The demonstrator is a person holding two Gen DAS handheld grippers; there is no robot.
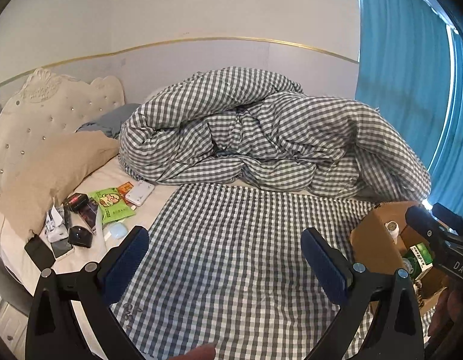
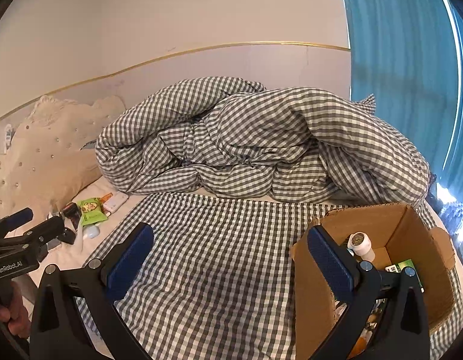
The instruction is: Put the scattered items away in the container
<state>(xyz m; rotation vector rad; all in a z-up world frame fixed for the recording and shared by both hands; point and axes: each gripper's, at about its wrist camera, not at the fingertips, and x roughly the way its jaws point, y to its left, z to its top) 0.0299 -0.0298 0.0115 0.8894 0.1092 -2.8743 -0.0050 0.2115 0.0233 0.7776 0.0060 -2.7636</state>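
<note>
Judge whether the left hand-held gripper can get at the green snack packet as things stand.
Probably yes. The left hand-held gripper is open and empty above the checked sheet, and the green snack packet lies on top of the clutter to its left, uncovered, though a black box sits close beside it.

The duvet (image 1: 261, 132) has a small check pattern in grey and white, and the flat cloth (image 1: 231, 255) before it has the same check. The curtain (image 1: 405, 90) is turquoise blue. The headboard (image 1: 51, 111) is cream, the pillow (image 1: 54, 174) beige. The cardboard box (image 2: 411, 240) is brown. One snack packet (image 1: 111, 205) is bright green. The gripper pads (image 2: 130, 262) are dark blue on black frames.
</note>
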